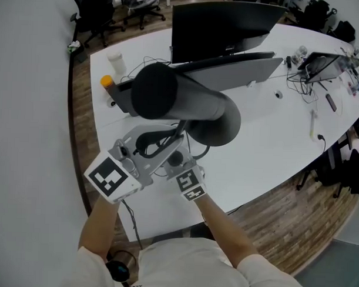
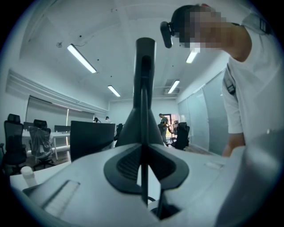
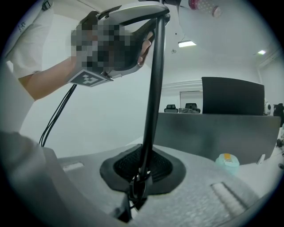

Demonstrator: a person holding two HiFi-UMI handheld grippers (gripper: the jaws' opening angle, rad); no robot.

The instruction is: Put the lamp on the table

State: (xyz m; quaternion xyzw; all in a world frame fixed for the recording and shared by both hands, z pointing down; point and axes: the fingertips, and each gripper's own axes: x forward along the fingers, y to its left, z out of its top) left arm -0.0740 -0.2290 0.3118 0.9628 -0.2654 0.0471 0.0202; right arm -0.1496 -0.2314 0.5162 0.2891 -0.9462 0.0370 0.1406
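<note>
A dark grey lamp hangs over the white table point(image 1: 267, 143) in the head view, with a cylinder shade point(image 1: 175, 98), a round base point(image 1: 218, 126) and a thin black stem point(image 1: 180, 132). My left gripper point(image 1: 167, 146) and right gripper point(image 1: 178, 159) meet at the stem, both shut on it. The left gripper view shows the stem point(image 2: 144, 133) rising between the jaws of the left gripper point(image 2: 144, 177) into the lamp's wider part. In the right gripper view the stem point(image 3: 153, 111) stands clamped in the right gripper point(image 3: 143, 173), with the left gripper point(image 3: 128, 26) gripping it higher up.
A black monitor point(image 1: 222, 26) and a grey slab point(image 1: 241, 71) lie behind the lamp. A white cup point(image 1: 116, 61) and an orange-topped item point(image 1: 106, 81) sit far left. Cables and devices point(image 1: 317, 65) crowd the right end. Office chairs point(image 1: 96, 13) stand beyond the table.
</note>
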